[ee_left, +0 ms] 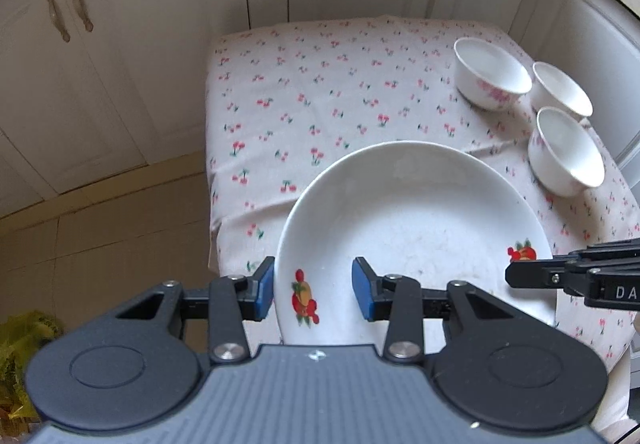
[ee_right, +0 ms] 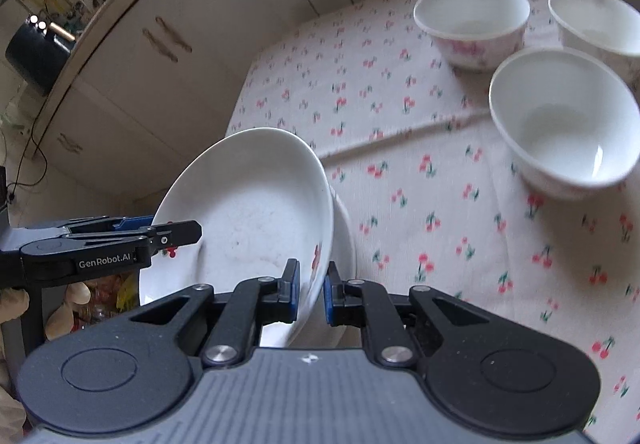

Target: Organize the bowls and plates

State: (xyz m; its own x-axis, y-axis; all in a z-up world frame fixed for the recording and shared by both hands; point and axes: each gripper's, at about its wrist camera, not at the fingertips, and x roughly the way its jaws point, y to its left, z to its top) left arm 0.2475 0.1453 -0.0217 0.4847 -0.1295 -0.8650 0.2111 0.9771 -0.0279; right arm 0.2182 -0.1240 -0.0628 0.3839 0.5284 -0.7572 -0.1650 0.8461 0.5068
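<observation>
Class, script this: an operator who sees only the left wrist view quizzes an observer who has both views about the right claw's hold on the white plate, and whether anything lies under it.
Operator: Does the right claw really grip the plate?
Observer: Yes. Its blue pads pinch the rim, one inside and one outside.
Operator: Is anything beneath the plate?
Observer: A second plate. Its rim shows just under the tilted one.
</observation>
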